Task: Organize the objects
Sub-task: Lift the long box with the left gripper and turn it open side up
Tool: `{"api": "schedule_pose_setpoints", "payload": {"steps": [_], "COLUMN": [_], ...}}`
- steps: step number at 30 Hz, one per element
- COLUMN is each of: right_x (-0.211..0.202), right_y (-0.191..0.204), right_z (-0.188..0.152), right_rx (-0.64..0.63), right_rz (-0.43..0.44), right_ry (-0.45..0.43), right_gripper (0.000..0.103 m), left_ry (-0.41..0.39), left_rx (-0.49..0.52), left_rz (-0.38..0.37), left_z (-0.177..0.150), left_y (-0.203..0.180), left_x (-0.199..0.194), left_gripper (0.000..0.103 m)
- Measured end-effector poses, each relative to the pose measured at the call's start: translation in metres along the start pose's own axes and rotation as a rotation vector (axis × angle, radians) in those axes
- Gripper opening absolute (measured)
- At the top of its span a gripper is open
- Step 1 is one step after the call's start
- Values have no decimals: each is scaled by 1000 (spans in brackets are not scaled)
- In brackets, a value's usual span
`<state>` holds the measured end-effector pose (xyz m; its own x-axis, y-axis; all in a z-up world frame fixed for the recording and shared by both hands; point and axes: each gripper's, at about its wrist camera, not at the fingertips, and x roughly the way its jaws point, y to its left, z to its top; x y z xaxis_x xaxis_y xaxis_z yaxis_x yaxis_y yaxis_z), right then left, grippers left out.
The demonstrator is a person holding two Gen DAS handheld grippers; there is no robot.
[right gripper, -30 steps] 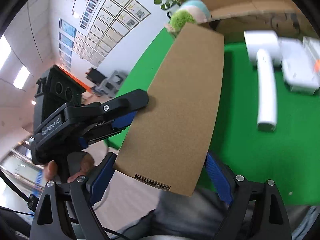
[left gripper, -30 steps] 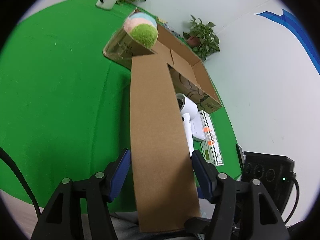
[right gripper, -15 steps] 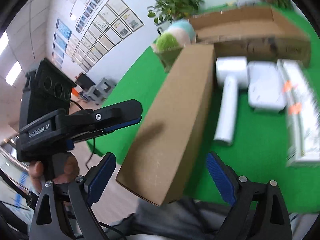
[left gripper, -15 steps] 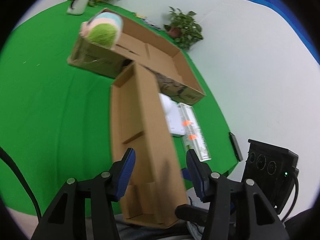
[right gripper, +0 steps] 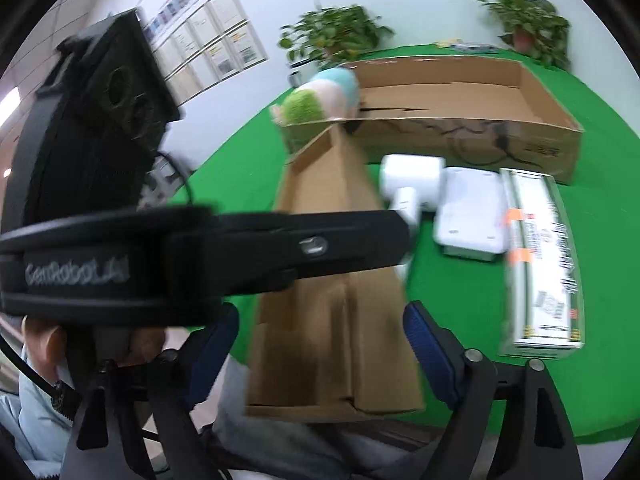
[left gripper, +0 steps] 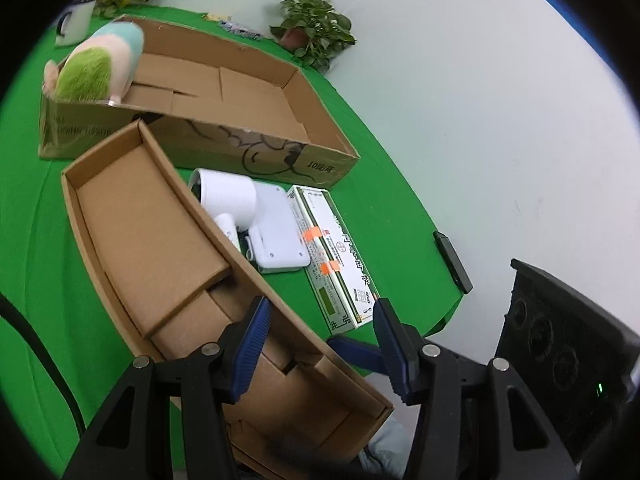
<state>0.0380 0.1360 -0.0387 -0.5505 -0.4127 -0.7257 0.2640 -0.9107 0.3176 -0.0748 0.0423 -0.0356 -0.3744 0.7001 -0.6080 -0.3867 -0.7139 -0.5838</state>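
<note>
A long narrow cardboard box (left gripper: 168, 264) lies open side up on the green table, its near end hanging over the front edge; it also shows in the right wrist view (right gripper: 336, 280). My left gripper (left gripper: 320, 344) is open, its fingers astride the box's right wall. My right gripper (right gripper: 324, 344) is open, its fingers on either side of the box's near end. A white hair dryer (left gripper: 230, 200), a white flat device (left gripper: 276, 232) and a green-and-white carton (left gripper: 336, 256) lie right of the box. A plush toy (left gripper: 100, 66) sits in the big cardboard tray (left gripper: 320, 136).
Potted plants (left gripper: 316, 28) and a white mug (left gripper: 74, 24) stand at the table's far edge. A black bar (left gripper: 452, 262) lies at the right edge. The left gripper's body (right gripper: 100, 184) crosses the right wrist view.
The narrow box has turned from bottom side up to open side up and come down onto the table. Both grippers have tilted down over it.
</note>
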Motion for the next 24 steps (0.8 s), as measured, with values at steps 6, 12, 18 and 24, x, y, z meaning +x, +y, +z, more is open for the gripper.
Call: {"api": "schedule_pose_setpoints", "payload": {"steps": [6,12,18,24], "right_x": [8,31,29,28], "right_y": [-14,18,21,26], "right_z": [-4,-11,-5,-8], "right_rx": [26,-4,-3,-19], "right_rz": [18,177,97,35], "right_ry": [50,131,84,83], "right_gripper": [41,34,51,47], "left_ry": [-62,-114,-101,-46], "left_rx": [-29,-114,-152,-163], "left_rz": [123,219,277,282], "left_z": [-8,-29,-42,-48], "left_y": [18,51,74,81], "left_x": [-28,-70,-81,-62], "left_gripper": [52,52,52,44]}}
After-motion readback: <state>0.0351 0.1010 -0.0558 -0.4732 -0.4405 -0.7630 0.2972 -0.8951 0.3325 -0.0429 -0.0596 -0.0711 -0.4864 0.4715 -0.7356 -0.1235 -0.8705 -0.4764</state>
